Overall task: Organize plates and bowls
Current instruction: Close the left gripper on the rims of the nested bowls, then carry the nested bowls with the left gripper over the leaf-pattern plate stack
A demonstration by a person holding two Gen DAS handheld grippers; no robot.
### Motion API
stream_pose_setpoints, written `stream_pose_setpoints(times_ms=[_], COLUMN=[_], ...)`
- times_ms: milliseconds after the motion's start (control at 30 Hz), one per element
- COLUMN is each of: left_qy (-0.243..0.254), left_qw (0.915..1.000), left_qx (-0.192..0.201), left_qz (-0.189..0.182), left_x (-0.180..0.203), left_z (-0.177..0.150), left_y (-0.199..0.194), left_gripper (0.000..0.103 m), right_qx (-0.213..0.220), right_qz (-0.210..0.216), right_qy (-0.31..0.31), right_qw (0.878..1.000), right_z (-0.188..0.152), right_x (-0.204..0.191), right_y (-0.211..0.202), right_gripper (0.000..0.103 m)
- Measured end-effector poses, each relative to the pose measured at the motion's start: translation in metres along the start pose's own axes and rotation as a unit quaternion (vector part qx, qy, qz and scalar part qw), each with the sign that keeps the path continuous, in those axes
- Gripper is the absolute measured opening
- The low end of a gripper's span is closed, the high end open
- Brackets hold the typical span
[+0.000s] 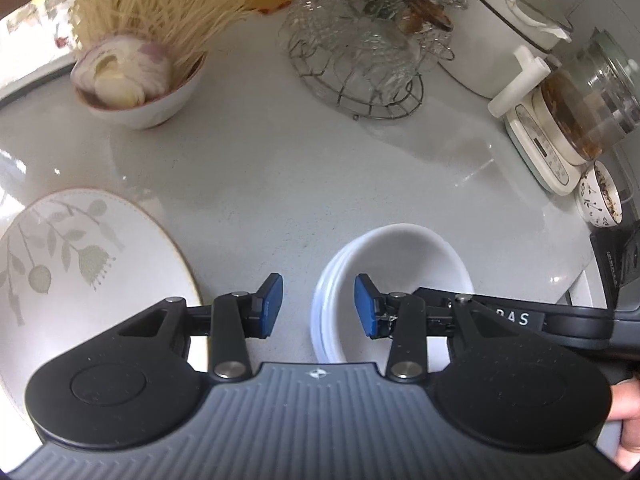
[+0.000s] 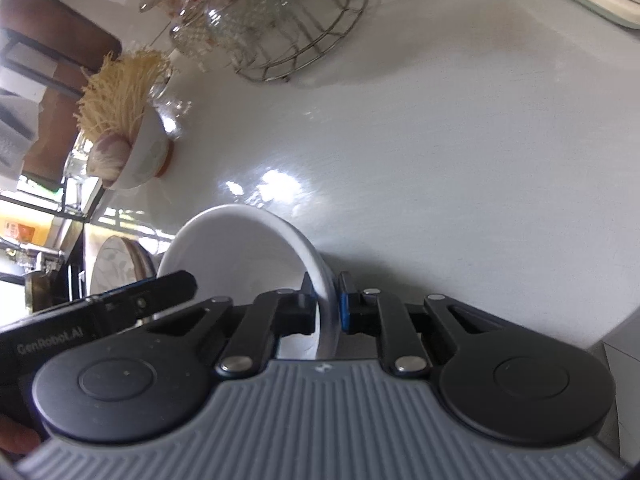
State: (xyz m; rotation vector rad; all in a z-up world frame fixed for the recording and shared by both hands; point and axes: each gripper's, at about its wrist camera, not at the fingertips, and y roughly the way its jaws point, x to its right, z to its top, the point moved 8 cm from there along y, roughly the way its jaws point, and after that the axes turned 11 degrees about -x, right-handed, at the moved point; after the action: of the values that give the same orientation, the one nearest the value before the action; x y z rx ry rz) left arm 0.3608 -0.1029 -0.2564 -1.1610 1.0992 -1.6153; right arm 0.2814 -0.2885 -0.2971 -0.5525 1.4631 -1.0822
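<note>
A stack of plain white bowls point(image 1: 404, 256) stands on the pale counter point(image 1: 280, 168). My left gripper point(image 1: 319, 304) hangs open over the stack's left rim, and its blue pads touch nothing. A large plate with a leaf pattern point(image 1: 80, 264) lies to its left. In the right wrist view my right gripper point(image 2: 326, 292) is shut on the rim of the top white bowl point(image 2: 240, 252), one finger inside and one outside. That bowl looks tilted. The patterned plate point(image 2: 116, 268) shows behind it at the left.
A bowl of dry noodles and onion point(image 1: 132, 84) sits at the back left. A wire basket of glassware point(image 1: 360, 56) stands at the back middle. A white pot point(image 1: 504, 36), a glass kettle on its base point(image 1: 576, 116) and a small patterned bowl point(image 1: 600, 200) line the right side.
</note>
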Motion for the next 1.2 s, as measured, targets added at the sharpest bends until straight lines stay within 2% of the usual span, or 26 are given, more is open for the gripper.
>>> stream_pose_setpoints(times_ms=[267, 467, 633, 767, 900, 1200], left_qy=[0.015, 0.046, 0.055, 0.054, 0.045, 0.031], left_qw=[0.9995, 0.998, 0.9972, 0.9974, 0.9979, 0.9983], left_qx=[-0.028, -0.043, -0.046, -0.045, -0.047, -0.037], left_qz=[0.003, 0.006, 0.023, 0.016, -0.007, -0.032], left_x=[0.017, 0.031, 0.039, 0.044, 0.046, 0.044], left_z=[0.004, 0.007, 0.004, 0.005, 0.003, 0.002], left_y=[0.015, 0.025, 0.031, 0.035, 0.037, 0.032], left_gripper=[0.045, 0.045, 0.044, 0.041, 0.031, 0.024], right_qx=[0.008, 0.007, 0.012, 0.012, 0.011, 0.018], right_qz=[0.003, 0.007, 0.013, 0.012, 0.016, 0.023], right_qy=[0.012, 0.016, 0.021, 0.027, 0.035, 0.051], right_qw=[1.0, 1.0, 1.0, 0.999, 0.999, 0.998], right_z=[0.0, -0.002, -0.001, -0.003, -0.004, -0.008], right_x=[0.014, 0.021, 0.023, 0.027, 0.03, 0.03], right_y=[-0.011, -0.017, -0.019, -0.02, -0.02, -0.024], right_gripper=[0.013, 0.013, 0.013, 0.013, 0.013, 0.013])
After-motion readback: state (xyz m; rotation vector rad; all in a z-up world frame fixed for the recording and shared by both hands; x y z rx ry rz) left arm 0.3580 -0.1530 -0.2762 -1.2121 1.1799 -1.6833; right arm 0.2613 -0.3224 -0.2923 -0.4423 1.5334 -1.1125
